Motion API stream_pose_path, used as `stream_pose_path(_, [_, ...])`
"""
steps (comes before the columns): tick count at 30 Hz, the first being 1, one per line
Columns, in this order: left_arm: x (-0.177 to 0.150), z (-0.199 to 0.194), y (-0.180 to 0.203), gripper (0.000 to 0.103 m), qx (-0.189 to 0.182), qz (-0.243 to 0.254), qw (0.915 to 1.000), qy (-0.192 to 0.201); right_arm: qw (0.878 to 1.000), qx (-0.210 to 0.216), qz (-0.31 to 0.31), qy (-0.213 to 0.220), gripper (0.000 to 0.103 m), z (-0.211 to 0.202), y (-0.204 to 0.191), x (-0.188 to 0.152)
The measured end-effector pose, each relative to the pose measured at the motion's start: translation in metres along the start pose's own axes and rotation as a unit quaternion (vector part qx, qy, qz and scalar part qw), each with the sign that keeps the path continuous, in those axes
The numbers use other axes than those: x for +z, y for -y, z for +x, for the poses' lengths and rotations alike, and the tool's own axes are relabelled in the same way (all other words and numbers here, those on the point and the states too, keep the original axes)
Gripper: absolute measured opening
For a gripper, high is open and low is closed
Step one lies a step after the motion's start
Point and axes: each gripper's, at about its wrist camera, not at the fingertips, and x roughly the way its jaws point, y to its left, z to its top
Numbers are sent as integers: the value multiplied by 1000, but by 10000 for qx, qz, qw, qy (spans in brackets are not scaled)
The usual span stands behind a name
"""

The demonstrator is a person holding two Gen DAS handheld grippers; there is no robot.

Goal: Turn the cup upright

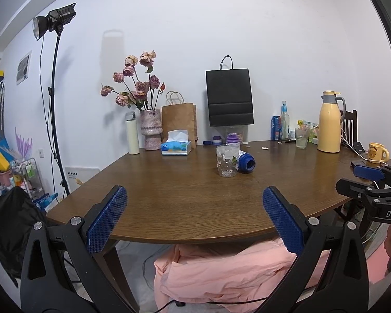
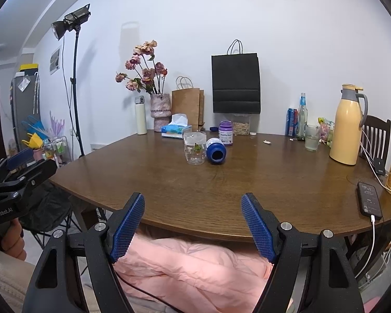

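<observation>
Both the left gripper (image 1: pixel 193 219) and right gripper (image 2: pixel 193 225) hang spread and empty off the worktop's (image 1: pixel 169 195) near edge, and a clumsy reach for the clear cup (image 1: pixel 226 161) mid-worktop could set the blue bottle (image 1: pixel 245 162) touching it rolling.

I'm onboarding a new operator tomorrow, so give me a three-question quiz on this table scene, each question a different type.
1. True or false: the left gripper and right gripper are both open and hold nothing.
2. Multiple choice: the blue bottle beside the clear cup is A) standing capped, B) lying on its side with its open mouth toward the cameras, C) inside the cup.
3. Fill in: the yellow thermos stands on the ___ side of the table in both wrist views.

Key: 1 true; 2 B; 3 right.
</observation>
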Motion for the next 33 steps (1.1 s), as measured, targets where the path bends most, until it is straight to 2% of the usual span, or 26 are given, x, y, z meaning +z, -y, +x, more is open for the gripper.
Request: stream_pose_path(33, [-2, 2, 2, 103, -58, -5, 10000, -58, 10000, 17, -1, -47, 82, -1, 1, 0])
